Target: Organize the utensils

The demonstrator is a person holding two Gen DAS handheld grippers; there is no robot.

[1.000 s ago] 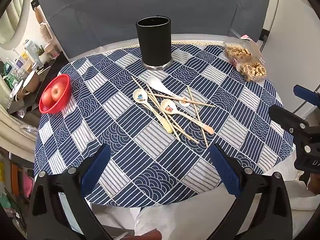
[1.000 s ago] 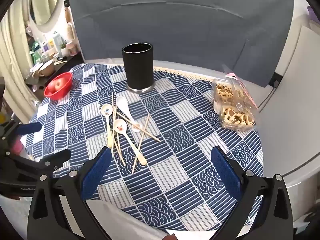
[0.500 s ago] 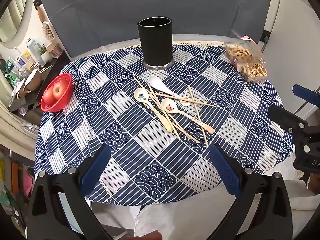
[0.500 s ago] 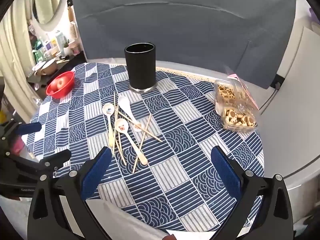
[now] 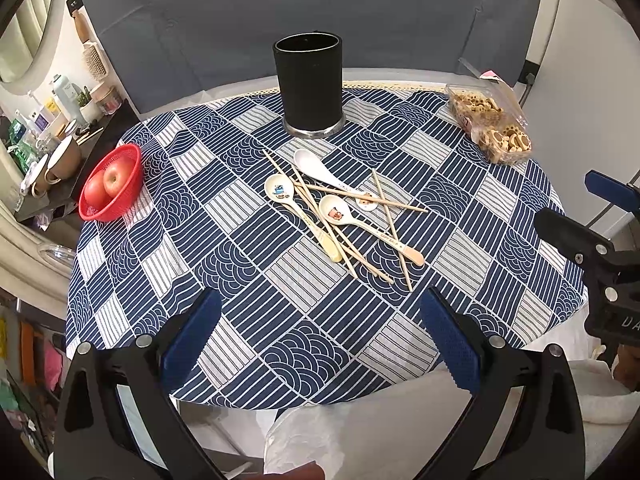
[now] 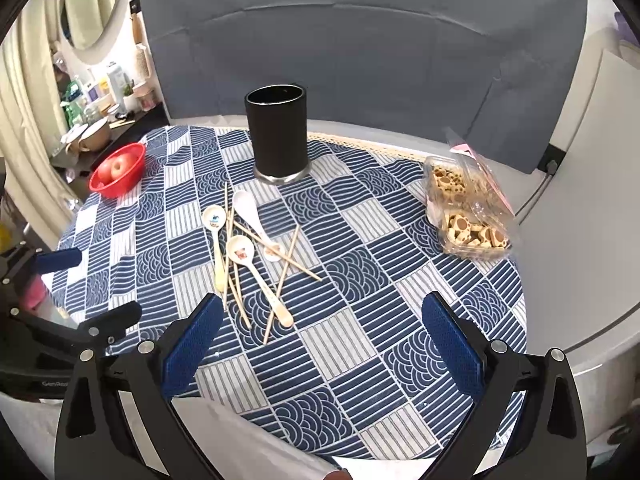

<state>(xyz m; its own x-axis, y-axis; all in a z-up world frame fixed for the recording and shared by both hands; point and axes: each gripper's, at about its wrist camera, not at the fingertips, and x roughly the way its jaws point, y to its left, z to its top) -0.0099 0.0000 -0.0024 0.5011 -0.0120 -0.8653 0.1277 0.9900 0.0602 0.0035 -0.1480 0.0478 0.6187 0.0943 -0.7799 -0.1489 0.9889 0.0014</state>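
Note:
A tall black holder (image 5: pixel 308 86) (image 6: pixel 279 136) stands upright at the back of the round table. In front of it lies a loose pile: a white spoon (image 5: pixel 320 170) (image 6: pixel 250 212), two cream spoons with cartoon prints (image 5: pixel 340 218) (image 6: pixel 242 250), and several wooden chopsticks (image 5: pixel 392 228) (image 6: pixel 288 260) crossing them. My left gripper (image 5: pixel 320 340) hovers open near the table's front edge, well short of the pile. My right gripper (image 6: pixel 320 344) is open too, just behind the pile's near ends. Neither holds anything.
A red basket with apples (image 5: pixel 110 184) (image 6: pixel 118 170) sits at the table's left. A clear box of cookies (image 5: pixel 490 128) (image 6: pixel 466 216) lies at the right. A blue patterned cloth (image 5: pixel 280 320) covers the table. Cups and bottles crowd a shelf (image 5: pixel 48 148) far left.
Both views have shifted slightly: the holder and pile sit a little higher and nearer the frame centre. Nothing on the table has moved, and both grippers stay open.

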